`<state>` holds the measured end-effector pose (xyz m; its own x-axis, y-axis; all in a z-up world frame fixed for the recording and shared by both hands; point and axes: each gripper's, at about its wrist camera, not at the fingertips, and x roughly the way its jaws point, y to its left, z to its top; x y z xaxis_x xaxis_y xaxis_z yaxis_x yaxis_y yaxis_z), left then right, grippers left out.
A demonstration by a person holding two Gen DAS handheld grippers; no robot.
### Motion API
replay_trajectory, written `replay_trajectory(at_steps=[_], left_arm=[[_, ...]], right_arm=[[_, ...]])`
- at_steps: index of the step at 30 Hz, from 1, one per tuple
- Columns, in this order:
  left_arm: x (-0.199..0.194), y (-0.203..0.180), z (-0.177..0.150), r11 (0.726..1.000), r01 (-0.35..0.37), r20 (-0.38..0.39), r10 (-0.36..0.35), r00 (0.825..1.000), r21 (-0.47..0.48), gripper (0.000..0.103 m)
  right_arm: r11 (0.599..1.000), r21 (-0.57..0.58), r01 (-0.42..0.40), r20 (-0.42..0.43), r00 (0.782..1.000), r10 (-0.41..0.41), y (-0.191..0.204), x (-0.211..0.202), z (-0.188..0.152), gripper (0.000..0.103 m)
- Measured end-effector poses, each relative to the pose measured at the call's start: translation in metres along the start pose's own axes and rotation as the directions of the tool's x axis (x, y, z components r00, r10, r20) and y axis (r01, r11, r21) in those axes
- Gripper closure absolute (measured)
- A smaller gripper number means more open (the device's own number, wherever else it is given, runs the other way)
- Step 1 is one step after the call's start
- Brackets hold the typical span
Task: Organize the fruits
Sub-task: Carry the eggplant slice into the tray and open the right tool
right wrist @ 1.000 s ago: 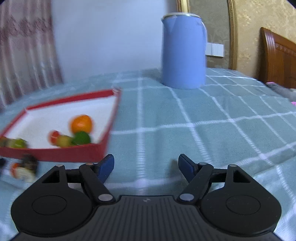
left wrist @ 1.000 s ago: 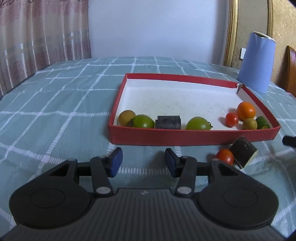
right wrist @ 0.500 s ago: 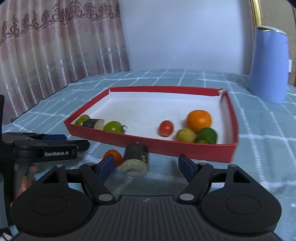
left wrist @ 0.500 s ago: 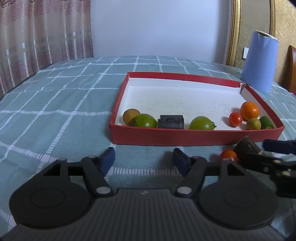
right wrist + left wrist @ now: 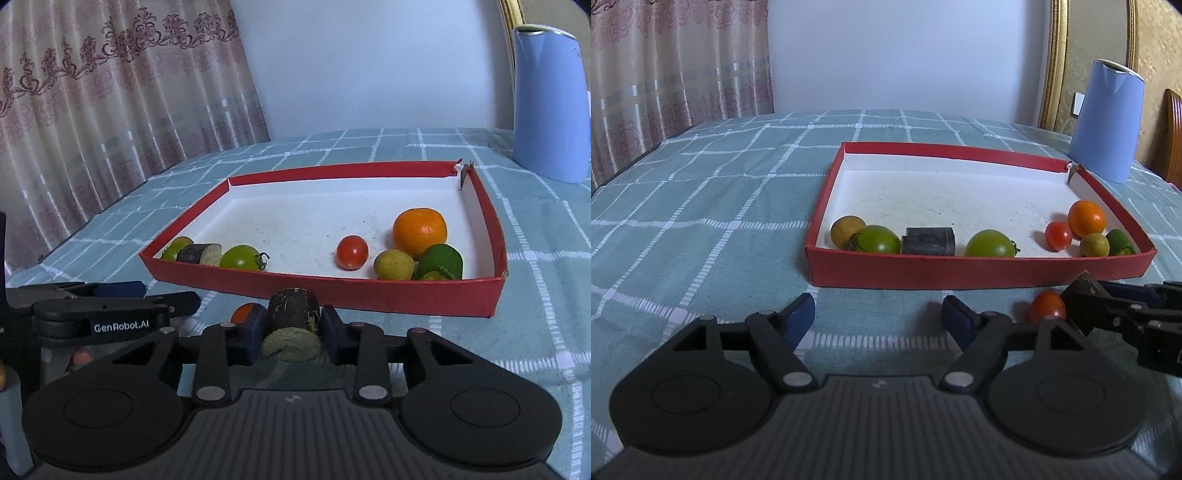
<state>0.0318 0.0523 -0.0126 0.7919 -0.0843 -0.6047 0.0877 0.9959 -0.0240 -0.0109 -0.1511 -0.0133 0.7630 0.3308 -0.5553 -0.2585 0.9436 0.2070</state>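
- The right gripper is clamped on a dark eggplant chunk on the tablecloth, just before the red tray.
- A red tomato lies beside it.
- The left gripper stands apart, holding nothing.

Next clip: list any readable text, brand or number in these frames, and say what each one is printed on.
"GenRobot.AI": white lettering on the side of the black left claw, seen in the right wrist view.
Small pale logo marks on each black ribbed claw housing: too small to read.
The blue plastic kettle and the red cardboard tray show no text.
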Motion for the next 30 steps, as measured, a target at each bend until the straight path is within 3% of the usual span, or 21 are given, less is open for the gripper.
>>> replay_trajectory(at_steps=[12, 16, 20, 25, 30], left_arm=[[0.000, 0.000, 0.000, 1.000, 0.002, 0.000, -0.002, 1.000, -0.002, 0.027], [0.001, 0.000, 0.000, 1.000, 0.005, 0.000, -0.005, 1.000, -0.004, 0.026], [0.000, 0.000, 0.000, 1.000, 0.007, 0.001, -0.007, 1.000, -0.007, 0.026], [0.000, 0.001, 0.000, 1.000, 0.010, 0.000, -0.010, 1.000, -0.007, 0.025], [0.001, 0.001, 0.000, 1.000, 0.016, 0.000, -0.016, 1.000, -0.009, 0.023]], right_arm=[[1.000, 0.000, -0.012, -0.006, 1.000, 0.012, 0.001, -0.003, 0.001, 0.071], [0.997, -0.066, -0.030, 0.078, 0.996, 0.035, 0.012, -0.024, 0.012, 0.071], [0.988, -0.144, 0.065, 0.149, 0.988, -0.043, 0.016, -0.016, 0.036, 0.071], [0.985, -0.150, 0.082, 0.060, 0.995, -0.074, 0.005, 0.035, 0.056, 0.071], [0.982, -0.170, 0.079, 0.005, 0.997, -0.080, 0.008, 0.062, 0.056, 0.070]])
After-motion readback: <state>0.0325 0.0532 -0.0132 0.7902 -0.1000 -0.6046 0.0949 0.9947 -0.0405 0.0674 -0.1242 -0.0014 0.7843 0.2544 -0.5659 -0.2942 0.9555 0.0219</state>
